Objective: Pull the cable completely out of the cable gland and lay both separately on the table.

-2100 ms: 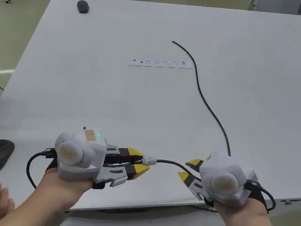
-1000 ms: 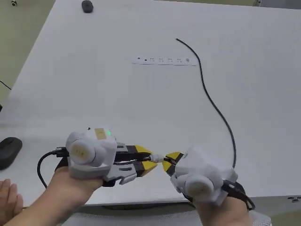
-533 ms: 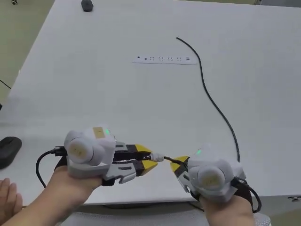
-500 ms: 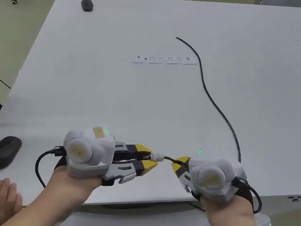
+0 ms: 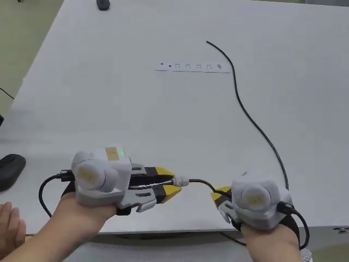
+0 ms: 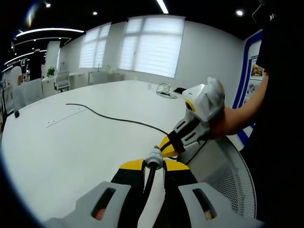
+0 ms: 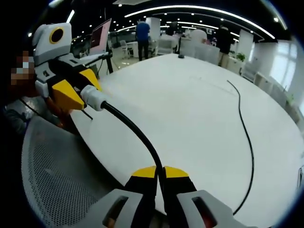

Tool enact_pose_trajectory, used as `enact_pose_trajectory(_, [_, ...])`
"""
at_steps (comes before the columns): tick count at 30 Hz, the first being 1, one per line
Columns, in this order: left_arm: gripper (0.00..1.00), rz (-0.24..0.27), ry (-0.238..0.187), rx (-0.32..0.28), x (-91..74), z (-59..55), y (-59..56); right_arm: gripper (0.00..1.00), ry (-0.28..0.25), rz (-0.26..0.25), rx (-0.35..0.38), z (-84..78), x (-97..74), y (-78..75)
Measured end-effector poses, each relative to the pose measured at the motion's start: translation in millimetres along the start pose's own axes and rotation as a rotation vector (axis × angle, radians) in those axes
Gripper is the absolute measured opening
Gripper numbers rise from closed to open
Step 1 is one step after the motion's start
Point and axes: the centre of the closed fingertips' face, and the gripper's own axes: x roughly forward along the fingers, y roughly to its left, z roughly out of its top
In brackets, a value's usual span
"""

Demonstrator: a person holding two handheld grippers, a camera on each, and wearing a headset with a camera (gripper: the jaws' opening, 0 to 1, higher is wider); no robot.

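The left gripper (image 5: 166, 184) is clamped on the cable gland (image 5: 180, 181), which juts just past its yellow tips. Close beside it, the right gripper (image 5: 221, 197) is clenched on the cable (image 5: 256, 125), and a short arc of cable bridges the two. The left gripper view gives the pinch itself, with the pale gland (image 6: 153, 156) nipped between both jaws and the right gripper (image 6: 167, 145) just ahead. The right gripper view shows the cable (image 7: 133, 130) rising from its own closed tips and entering the gland (image 7: 94, 97), so the cable is not out. It also shows a mesh chair back (image 7: 57, 166) under the table (image 5: 109, 98) edge. The head view shows the cable's full run, trailing well beyond the right gripper to a free end. There are two grippers, one gland and one cable. Beyond both lie one white strip (image 5: 191, 66), one dark object (image 5: 103, 4) at the far edge, and another (image 5: 11, 165) left of the left gripper.
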Motion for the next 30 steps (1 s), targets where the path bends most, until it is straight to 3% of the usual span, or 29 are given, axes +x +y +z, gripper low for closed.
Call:
enact_pose_trajectory(10, [0.15,0.012,-0.01,-0.015,-2.6,4.6,7.6,0.01,-0.013,0.003,-0.096,6.6,-9.1,4.8])
enact_pose_trajectory(16, [0.15,0.011,-0.006,-0.019,-1.5,2.6,7.6,0.09,-0.06,0.02,-0.157,26.8,-18.0,14.9])
enact_pose_trajectory(20, [0.15,0.008,-0.007,-0.018,-1.8,4.0,7.0,0.11,-0.122,0.04,-0.306,51.2,-23.9,31.2])
enact_pose_trajectory(24, [0.15,0.009,-0.007,-0.016,-2.6,4.6,7.6,0.1,-0.137,0.038,-0.444,67.7,-23.5,45.2])
enact_pose_trajectory(30, [0.15,0.004,-0.008,-0.014,-3.4,4.7,6.5,0.06,-0.139,0.044,-0.511,75.3,-17.8,51.7])
